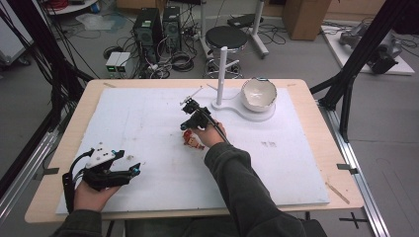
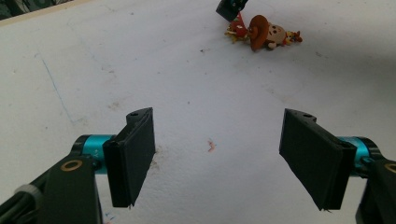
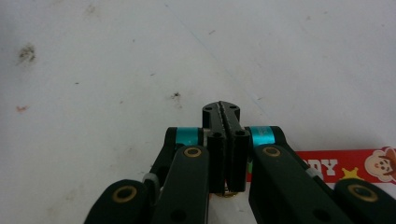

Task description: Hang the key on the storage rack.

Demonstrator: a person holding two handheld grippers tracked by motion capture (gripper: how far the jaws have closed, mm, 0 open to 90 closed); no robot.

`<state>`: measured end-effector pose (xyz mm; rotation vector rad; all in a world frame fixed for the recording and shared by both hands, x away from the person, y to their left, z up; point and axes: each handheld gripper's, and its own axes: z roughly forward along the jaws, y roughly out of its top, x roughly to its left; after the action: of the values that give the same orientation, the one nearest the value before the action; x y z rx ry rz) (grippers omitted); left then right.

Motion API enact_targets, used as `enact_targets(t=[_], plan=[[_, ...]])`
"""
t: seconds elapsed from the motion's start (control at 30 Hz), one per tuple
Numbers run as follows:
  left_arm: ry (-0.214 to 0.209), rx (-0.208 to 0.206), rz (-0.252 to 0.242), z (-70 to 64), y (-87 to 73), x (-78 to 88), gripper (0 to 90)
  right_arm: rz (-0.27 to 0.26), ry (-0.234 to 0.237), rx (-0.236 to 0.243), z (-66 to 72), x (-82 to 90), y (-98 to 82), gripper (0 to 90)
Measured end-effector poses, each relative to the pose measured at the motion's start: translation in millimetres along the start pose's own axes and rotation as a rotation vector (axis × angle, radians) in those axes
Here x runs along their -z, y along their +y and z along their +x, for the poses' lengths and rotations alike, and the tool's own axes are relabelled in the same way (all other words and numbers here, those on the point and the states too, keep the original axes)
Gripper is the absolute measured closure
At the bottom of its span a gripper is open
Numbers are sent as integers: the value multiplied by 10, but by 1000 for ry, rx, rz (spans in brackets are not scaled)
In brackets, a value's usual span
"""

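Observation:
A small cowboy toy figure [image 1: 193, 140] [image 2: 264, 33] with a brown hat lies on the white board [image 1: 148, 118] near the middle. Its red printed tag [image 3: 348, 165] lies flat beside my right gripper [image 1: 187, 128] [image 3: 223, 110]. That gripper points down at the tag end of the toy, jaws pressed together, with a small gold bit of the toy pinched at their lower edge. Its tip [image 2: 230, 8] shows touching the toy's red end in the left gripper view. My left gripper [image 1: 135, 170] [image 2: 218, 119] rests at the near left, open, with bare board between its pads.
A white stand with an upright pole [image 1: 223, 74] and a side peg rises at the back of the board. A white bowl [image 1: 258, 94] sits on the stand's base. The wooden table edge [image 1: 316, 128] runs around the board.

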<state>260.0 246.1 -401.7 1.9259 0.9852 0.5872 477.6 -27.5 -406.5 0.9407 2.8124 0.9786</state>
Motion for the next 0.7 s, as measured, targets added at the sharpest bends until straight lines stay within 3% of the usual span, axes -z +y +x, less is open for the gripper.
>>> enact_targets(t=[0.33, 0.7], plan=[[0, 6, -3, -1, -2, -2, 271, 30, -35, 0, -14, -101, -15, 897], [-2, 2, 0, 0, 0, -2, 271, 62, -59, 14, -48, -55, -31, 896]])
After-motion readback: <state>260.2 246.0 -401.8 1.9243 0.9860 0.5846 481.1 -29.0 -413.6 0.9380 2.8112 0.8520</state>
